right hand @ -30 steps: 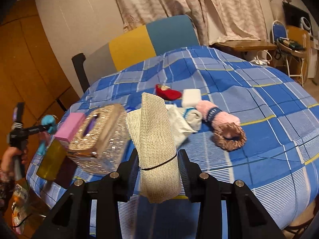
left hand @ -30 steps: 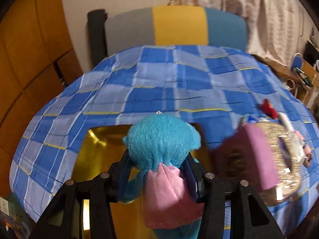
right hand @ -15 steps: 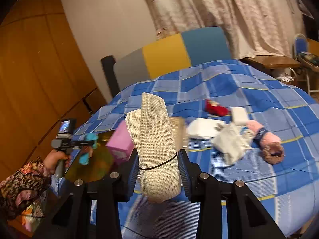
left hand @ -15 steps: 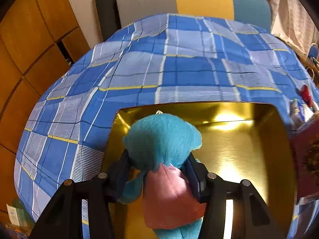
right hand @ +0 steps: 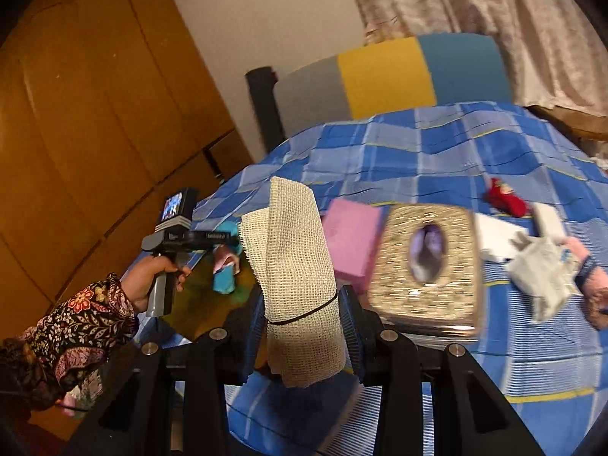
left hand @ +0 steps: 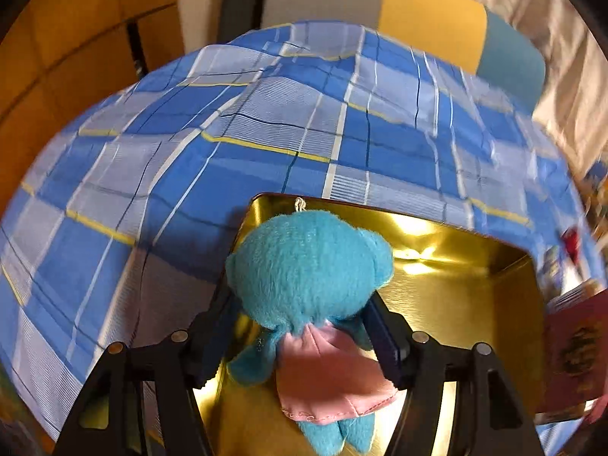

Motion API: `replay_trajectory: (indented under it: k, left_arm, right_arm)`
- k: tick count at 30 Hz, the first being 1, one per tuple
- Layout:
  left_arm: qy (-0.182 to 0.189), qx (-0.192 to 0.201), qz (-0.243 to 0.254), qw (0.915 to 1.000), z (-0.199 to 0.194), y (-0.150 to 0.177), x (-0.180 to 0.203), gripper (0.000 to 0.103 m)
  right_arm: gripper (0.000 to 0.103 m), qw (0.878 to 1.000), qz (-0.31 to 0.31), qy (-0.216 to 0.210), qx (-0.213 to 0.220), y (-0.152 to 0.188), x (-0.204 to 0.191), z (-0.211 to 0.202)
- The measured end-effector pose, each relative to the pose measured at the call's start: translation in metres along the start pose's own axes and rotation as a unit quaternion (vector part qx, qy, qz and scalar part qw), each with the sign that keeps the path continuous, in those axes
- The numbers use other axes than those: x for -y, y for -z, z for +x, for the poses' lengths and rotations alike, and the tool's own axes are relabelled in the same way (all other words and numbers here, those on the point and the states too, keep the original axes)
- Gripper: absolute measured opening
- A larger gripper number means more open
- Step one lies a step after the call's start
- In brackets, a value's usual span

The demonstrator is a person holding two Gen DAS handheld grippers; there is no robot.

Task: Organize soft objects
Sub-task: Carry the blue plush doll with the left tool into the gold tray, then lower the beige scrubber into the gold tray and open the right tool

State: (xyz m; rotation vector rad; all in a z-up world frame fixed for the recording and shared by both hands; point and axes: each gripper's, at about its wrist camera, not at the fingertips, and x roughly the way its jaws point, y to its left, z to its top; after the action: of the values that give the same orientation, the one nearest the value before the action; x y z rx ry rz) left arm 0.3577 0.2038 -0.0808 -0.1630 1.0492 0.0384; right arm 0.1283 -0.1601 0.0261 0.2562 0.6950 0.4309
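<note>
Now your left tool (left hand: pixel 300 326) is clenched on the soft, light plush toy (left hand: pixel 309 269), low center of the frame, above the gold tray (left hand: pixel 475 304). Hold its body, not the dress. Your right tool (right hand: pixel 300 326) grips the limp mesh cloth (right hand: pixel 296 266) mid-roll.

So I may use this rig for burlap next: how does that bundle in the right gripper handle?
The burlap bundle probably handles floppy: its top folds over above the right gripper. The coarse open weave should resist slipping. The dark band around its middle likely keeps it from unrolling.
</note>
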Motion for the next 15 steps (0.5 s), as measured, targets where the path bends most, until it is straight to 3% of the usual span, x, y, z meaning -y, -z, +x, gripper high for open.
replay_trajectory:
  k: [4,10,13,15]
  left_arm:
    - [0.031,0.027,-0.016,0.9990,-0.020,0.008,-0.007,0.069]
    - [-0.002,0.022,0.051,0.9985,-0.014,0.003,0.011,0.071]
    - [-0.009,0.031,0.055,0.9980,-0.015,0.002,0.015,0.076]
    - [0.006,0.040,0.048,0.9980,-0.018,0.001,0.015,0.079]
  right_arm:
    - [0.039,0.999,-0.008,-0.022,-0.022,0.001,-0.017,0.030]
    - [0.039,0.998,-0.021,-0.041,-0.050,0.005,-0.044,0.063]
    - [0.039,0.997,-0.029,-0.043,-0.055,0.005,-0.051,0.068]
    - [0.039,0.997,-0.032,-0.044,-0.060,0.007,-0.056,0.070]
